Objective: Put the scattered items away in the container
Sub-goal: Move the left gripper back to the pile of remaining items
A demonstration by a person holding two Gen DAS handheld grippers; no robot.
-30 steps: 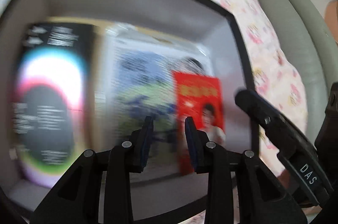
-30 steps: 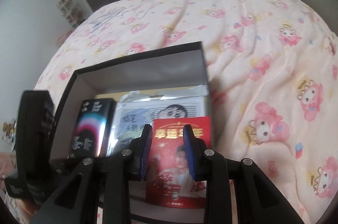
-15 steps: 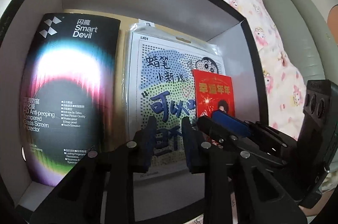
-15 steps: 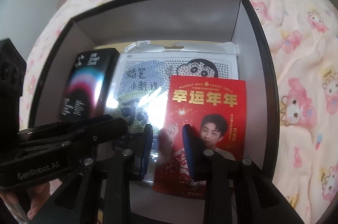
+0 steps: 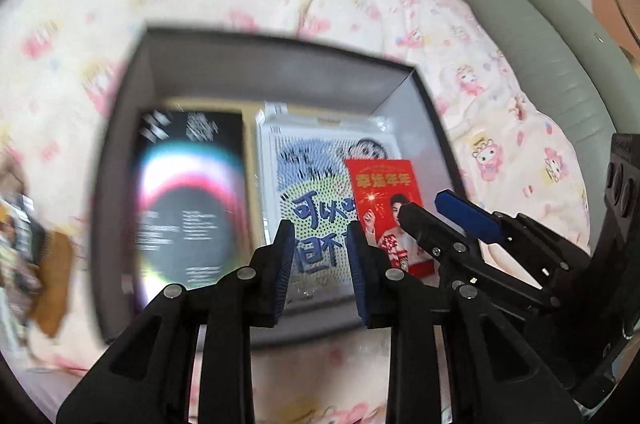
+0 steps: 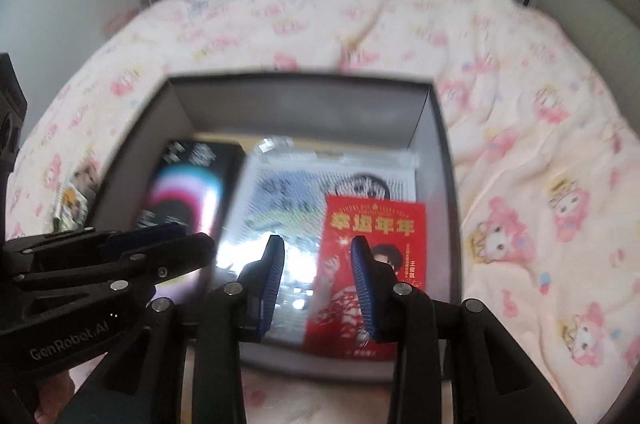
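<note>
Motion blur smears the black box's [image 5: 188,200] small print; items [image 6: 74,202] beside the container [image 6: 444,160] are indistinct.

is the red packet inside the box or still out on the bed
Inside. The red packet lies flat within the box walls, atop the cartoon pouch; neither gripper holds it.

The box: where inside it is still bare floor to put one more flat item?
Inside the box, little. The black package fills the left, the cartoon sheet the middle, with the red envelope overlapping its right side. Bare floor shows only as a thin strip by the far wall and a narrow band along the near wall.
</note>
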